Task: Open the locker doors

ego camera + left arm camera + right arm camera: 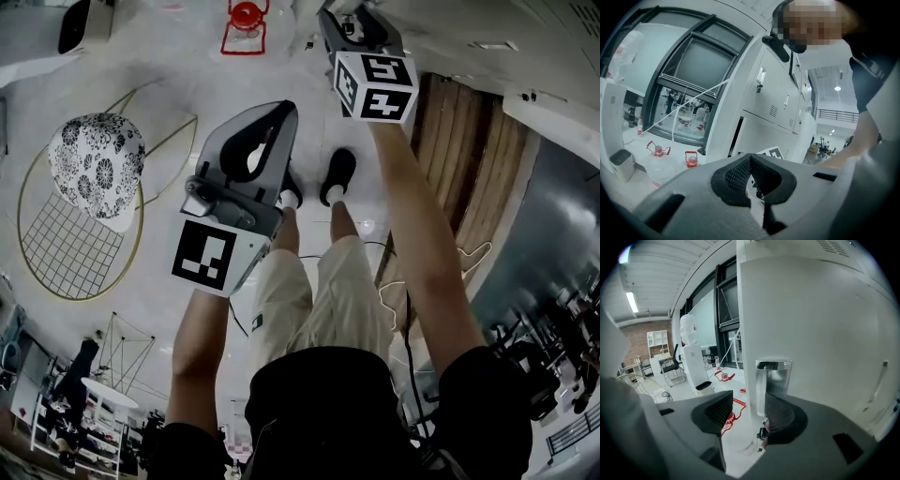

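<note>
White lockers (774, 96) fill the wall ahead, each door with a small metal handle (761, 76). A dark slit (736, 136) runs along the left edge of a lower door. In the right gripper view that white door (820, 333) is close up, with its recessed metal handle (772, 383) just past the jaws. My right gripper (751, 412) is open, the door's edge and handle standing between and behind its pads, nothing pinched. The right gripper's marker cube (375, 86) shows high in the head view. My left gripper (255, 150) hangs back lower down, tips together, empty.
Water jugs with red handles (658, 152) stand on the floor under a large window (693, 65). A white bin (621, 164) is beside them. A round wire chair with a patterned cushion (94, 164) sits to my left. Wooden boards (469, 169) lie to my right.
</note>
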`<state>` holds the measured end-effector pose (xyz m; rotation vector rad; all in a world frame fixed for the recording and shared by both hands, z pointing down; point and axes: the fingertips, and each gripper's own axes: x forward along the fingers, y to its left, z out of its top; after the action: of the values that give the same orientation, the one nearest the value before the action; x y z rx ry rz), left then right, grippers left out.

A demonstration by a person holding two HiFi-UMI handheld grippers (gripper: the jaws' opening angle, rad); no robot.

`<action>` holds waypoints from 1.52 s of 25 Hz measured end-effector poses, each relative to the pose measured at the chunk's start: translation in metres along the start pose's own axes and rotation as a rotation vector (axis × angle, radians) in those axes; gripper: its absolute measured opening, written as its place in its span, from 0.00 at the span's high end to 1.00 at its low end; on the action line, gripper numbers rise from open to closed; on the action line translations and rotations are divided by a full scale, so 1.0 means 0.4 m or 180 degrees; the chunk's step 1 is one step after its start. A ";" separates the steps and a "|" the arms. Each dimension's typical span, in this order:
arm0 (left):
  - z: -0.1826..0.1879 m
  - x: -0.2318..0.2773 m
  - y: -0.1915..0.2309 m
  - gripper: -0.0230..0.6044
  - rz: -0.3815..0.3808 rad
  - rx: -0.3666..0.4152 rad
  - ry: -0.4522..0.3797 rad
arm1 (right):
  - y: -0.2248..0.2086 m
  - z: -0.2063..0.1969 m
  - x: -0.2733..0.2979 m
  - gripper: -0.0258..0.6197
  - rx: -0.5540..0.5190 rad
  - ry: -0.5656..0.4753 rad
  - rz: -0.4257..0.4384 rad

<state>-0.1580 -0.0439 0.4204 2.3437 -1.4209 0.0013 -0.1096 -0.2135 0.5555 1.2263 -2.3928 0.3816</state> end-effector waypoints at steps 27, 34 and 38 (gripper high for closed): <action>-0.011 -0.014 -0.085 0.94 -0.0125 -0.0008 0.0036 | -0.013 -0.081 -0.158 0.75 0.0295 0.0098 -0.0260; -0.014 -0.013 -0.125 0.94 -0.0189 -0.0007 0.0070 | -0.021 -0.104 -0.205 0.76 0.0359 0.0113 -0.0281; -0.017 -0.010 -0.149 0.94 -0.0219 -0.0010 0.0095 | -0.025 -0.121 -0.236 0.76 0.0345 0.0120 -0.0261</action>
<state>-0.1079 -0.0142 0.4059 2.3789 -1.3249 0.0148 -0.0405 -0.1326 0.5525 1.3475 -2.3080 0.5101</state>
